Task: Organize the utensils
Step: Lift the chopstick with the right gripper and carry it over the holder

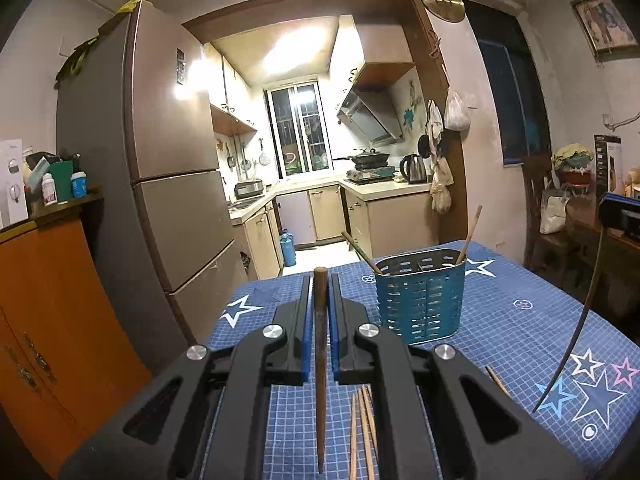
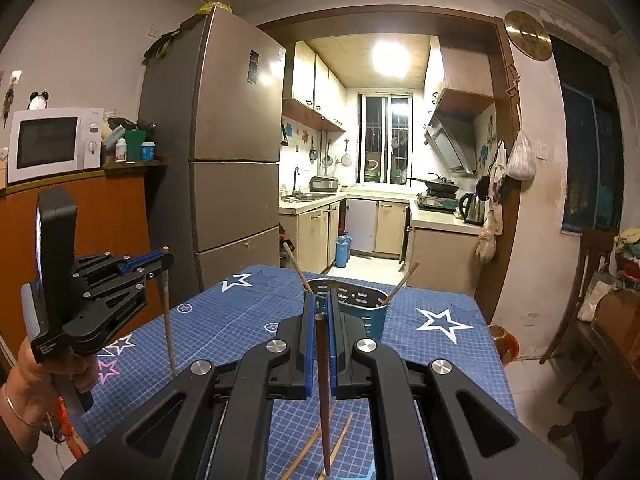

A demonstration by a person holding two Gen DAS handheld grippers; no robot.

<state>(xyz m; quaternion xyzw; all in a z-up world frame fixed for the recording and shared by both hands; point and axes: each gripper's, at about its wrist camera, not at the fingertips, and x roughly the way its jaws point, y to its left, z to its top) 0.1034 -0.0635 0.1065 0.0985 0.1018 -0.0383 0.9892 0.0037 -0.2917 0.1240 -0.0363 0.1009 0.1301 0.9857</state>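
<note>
The left hand-held gripper (image 1: pixel 320 280) is clamped on 1 dark wooden chopstick (image 1: pixel 320 360), which stands nearly upright between its blue pads, thick end just above the fingertips and pointed end hanging toward the camera. The right hand-held gripper (image 2: pixel 320 300) pinches a second dark chopstick (image 2: pixel 323 392) the same way, tip down. Below both grippers, loose pale chopsticks (image 1: pixel 364 432) lie flat on the blue star-patterned table (image 1: pixel 520 320). Just beyond the fingertips, a little to the right in the left wrist view, stands the teal slotted utensil holder (image 1: pixel 420 300) with 2 sticks leaning out of it. From the right wrist view, the holder sits directly behind the fingers, partly hidden.
</note>
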